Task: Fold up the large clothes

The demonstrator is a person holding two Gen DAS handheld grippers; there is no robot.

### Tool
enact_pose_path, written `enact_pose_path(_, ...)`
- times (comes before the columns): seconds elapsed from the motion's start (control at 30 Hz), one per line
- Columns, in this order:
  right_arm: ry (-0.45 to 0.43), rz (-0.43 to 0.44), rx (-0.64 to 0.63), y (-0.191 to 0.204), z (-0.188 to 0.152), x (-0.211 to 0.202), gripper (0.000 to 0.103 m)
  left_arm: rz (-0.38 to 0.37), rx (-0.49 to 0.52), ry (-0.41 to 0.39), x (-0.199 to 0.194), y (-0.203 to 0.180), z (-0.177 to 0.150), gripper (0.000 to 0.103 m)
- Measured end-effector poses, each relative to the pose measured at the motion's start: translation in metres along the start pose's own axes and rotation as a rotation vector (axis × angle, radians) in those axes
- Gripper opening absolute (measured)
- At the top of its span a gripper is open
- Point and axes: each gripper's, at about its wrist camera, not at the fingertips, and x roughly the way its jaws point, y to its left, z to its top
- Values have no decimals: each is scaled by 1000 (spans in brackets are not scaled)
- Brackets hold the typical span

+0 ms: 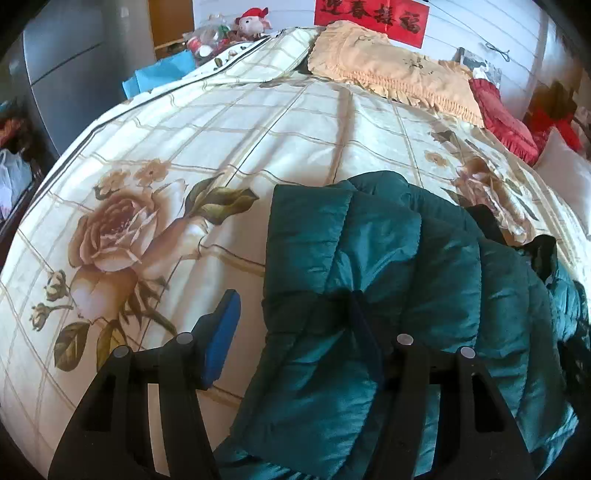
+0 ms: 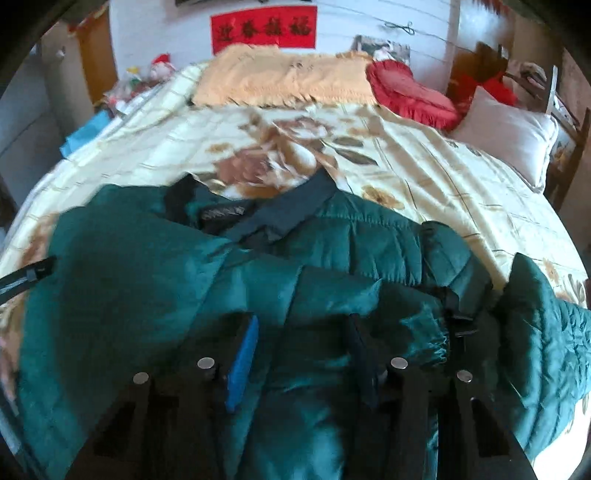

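Green jacket (image 2: 332, 258) spread on floral bedspread (image 1: 221, 129)

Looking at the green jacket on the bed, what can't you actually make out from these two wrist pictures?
- Right gripper: right wrist view is motion-blurred; whether its pads press the green jacket is unclear.
- Collar label: blurred, unreadable.
- Jacket's near hem: cut off by the bottom edge and the gripper bodies, both views.
- Left gripper: one finger is buried in a fold.

A home bedroom: a bed under a floral quilt (image 1: 221, 147), pillows (image 2: 509, 136), a plush toy (image 1: 253, 22).
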Motion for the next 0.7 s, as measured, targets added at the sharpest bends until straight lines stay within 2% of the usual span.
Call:
enact_pose_path(0.2,5,-58,-23,0,12,18,47,-1,-11,12,6,0,-1,63)
enact_pose_path(0.3,-4,-24,-11,-3,11,-4,47,-2,-10,8,7,1,-2,63)
enact_pose_path(0.37,-41,22,1,-7,1,-31,47,0,-10,6,7,2,-1,63)
enact_pose_path(0.47,-61,31,-19,-10,-20,-54,47,5,-8,-3,5,0,-2,63)
enact_pose_path(0.53,-42,24,-27,-12,-31,-51,47,10,-4,-10,6,-1,-3,63)
enact_pose_path(0.63,25,-23,-60,-12,-42,-26,47,12,2,-16,4,-3,-5,63)
enact_pose_path(0.7,18,-40,-69,-12,-42,-20,47,16,12,-11,1,-4,-6,63)
